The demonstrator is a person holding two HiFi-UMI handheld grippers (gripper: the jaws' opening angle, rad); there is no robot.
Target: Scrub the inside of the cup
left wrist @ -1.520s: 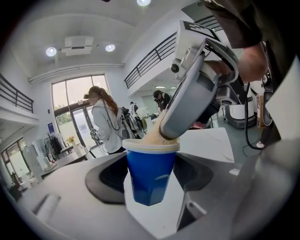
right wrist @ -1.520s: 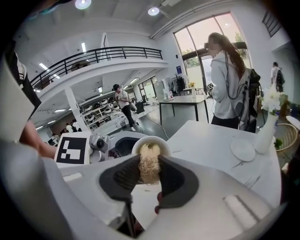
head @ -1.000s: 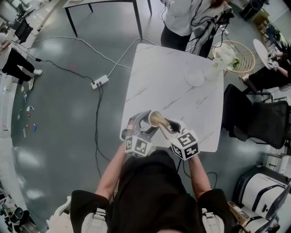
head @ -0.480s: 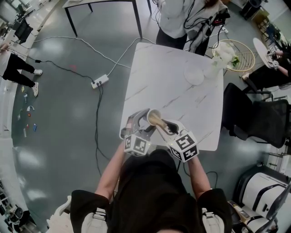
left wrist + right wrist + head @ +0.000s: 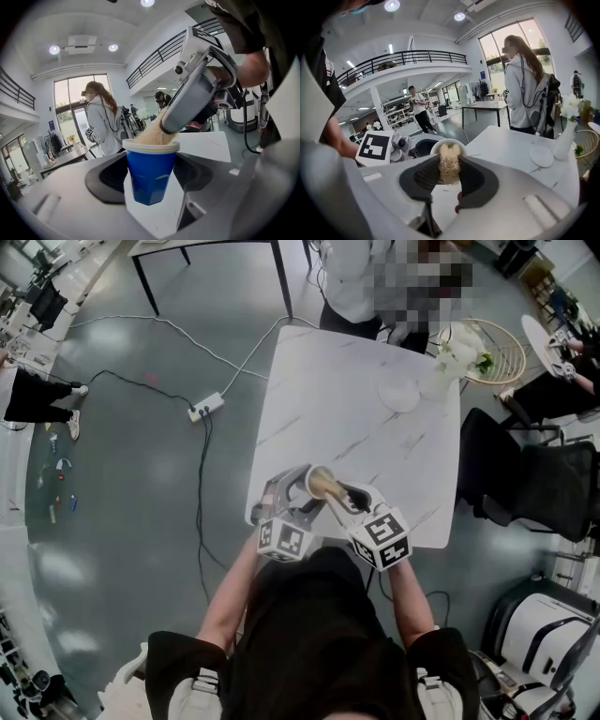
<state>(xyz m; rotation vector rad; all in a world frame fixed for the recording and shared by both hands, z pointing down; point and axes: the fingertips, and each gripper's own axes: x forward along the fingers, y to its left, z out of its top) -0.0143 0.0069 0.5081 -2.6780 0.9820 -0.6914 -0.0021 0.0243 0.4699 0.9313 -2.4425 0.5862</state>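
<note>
A blue cup (image 5: 150,176) with a pale rim is held between the pads of my left gripper (image 5: 151,177), which is shut on it. In the head view the cup (image 5: 317,483) is tilted above the near edge of the white marble table (image 5: 347,418). A beige fibrous scrubber (image 5: 449,168) is pinched in my right gripper (image 5: 449,177), which is shut on it. The scrubber (image 5: 157,136) reaches down into the cup's mouth. The cup's rim (image 5: 448,143) shows just behind the scrubber. Both grippers (image 5: 323,491) meet at the cup.
A white plate (image 5: 401,397) and a vase of flowers (image 5: 459,357) stand at the table's far right. A person (image 5: 361,287) stands at the far end. A wicker chair (image 5: 502,357) and a black chair (image 5: 525,484) are on the right, and a power strip (image 5: 206,409) with cables lies on the floor to the left.
My right gripper has shifted slightly back and forth with the scrubber in the cup. The cup and left gripper stay in place. The person at the far end has moved a little.
</note>
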